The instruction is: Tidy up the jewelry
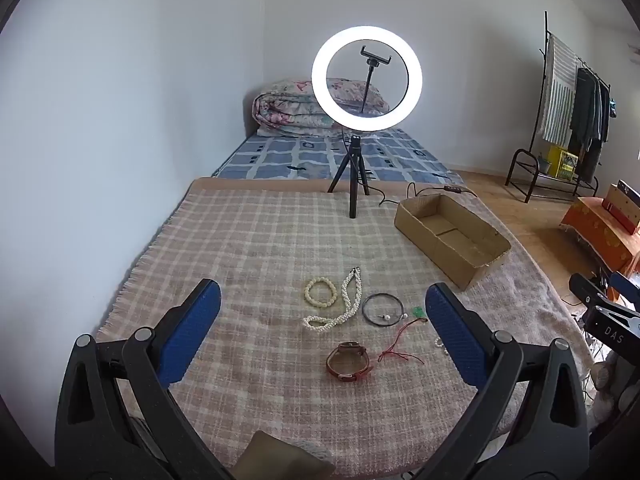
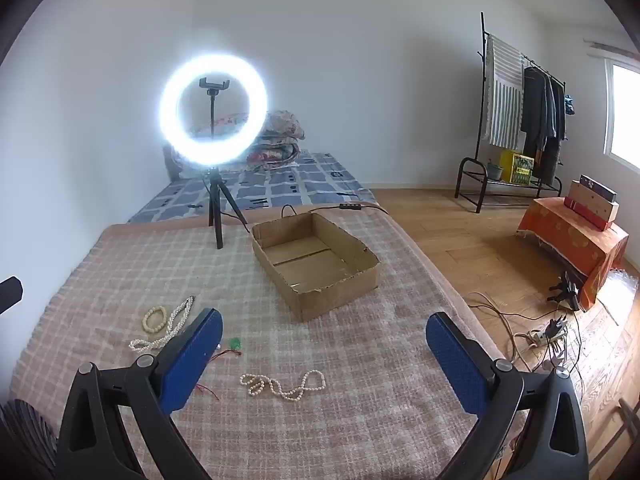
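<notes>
Jewelry lies on a checked pink blanket (image 1: 256,248). In the left wrist view I see a cream bead bracelet (image 1: 320,291), a long pearl necklace (image 1: 340,304), a dark bangle (image 1: 383,309), a red cord with a green pendant (image 1: 404,340) and a brown leather watch (image 1: 349,364). My left gripper (image 1: 322,330) is open above them, empty. In the right wrist view a second pearl necklace (image 2: 283,385) lies between the fingers of my open, empty right gripper (image 2: 324,354). An empty cardboard box (image 2: 316,264) stands beyond it.
A lit ring light on a tripod (image 1: 362,120) stands at the blanket's far edge, its cable (image 2: 320,208) running behind the box. A bed with folded quilts (image 1: 304,120), a clothes rack (image 2: 520,120), an orange-covered stand (image 2: 572,236) and floor cables (image 2: 540,332) surround the blanket.
</notes>
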The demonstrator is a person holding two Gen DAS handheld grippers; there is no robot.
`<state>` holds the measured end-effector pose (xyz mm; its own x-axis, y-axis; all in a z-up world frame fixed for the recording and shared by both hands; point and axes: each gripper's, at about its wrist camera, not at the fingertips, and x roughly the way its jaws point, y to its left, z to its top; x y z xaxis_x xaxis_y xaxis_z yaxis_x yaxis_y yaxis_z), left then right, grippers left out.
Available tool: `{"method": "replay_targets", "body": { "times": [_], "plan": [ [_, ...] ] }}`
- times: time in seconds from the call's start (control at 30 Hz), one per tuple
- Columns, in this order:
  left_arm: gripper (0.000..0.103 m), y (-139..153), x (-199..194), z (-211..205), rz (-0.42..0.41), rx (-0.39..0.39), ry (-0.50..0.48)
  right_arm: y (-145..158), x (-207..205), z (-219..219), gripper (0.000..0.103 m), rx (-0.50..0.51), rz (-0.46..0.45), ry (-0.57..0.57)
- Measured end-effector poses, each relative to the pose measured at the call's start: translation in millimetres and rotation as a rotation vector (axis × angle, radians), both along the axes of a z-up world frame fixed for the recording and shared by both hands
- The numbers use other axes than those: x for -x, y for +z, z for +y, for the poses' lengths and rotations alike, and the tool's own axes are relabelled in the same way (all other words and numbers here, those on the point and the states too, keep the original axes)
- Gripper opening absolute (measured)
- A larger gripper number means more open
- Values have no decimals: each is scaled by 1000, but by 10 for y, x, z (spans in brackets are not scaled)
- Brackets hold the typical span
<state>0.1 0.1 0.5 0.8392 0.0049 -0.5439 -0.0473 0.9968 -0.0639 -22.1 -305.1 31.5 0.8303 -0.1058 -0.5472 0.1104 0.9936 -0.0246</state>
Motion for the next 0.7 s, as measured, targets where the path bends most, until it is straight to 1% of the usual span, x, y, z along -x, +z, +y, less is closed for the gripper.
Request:
{"method": "replay_targets", "body": {
  "times": [0.2, 0.33, 0.37, 0.4, 0.43, 0.7],
  "plan": [
    [103, 16, -1, -4, -7, 2, -2, 33, 10, 2, 103, -17, -7, 14],
    [103, 42, -47, 33, -16, -1, -2, 50, 33, -44, 103, -7, -14, 12],
    [103, 72, -2, -22, -25, -11, 0, 59, 31, -51, 103, -7, -14, 12],
    [103, 77, -5, -22, -25, -10, 1, 52, 19, 52, 103, 8, -15, 7],
    [103, 80, 29, -13, -30, -9, 0, 49, 12, 66, 103, 7, -15, 7],
    [103, 94, 39, -17, -32, -8, -2, 62, 8, 73, 103, 4, -16, 8]
  ]
}}
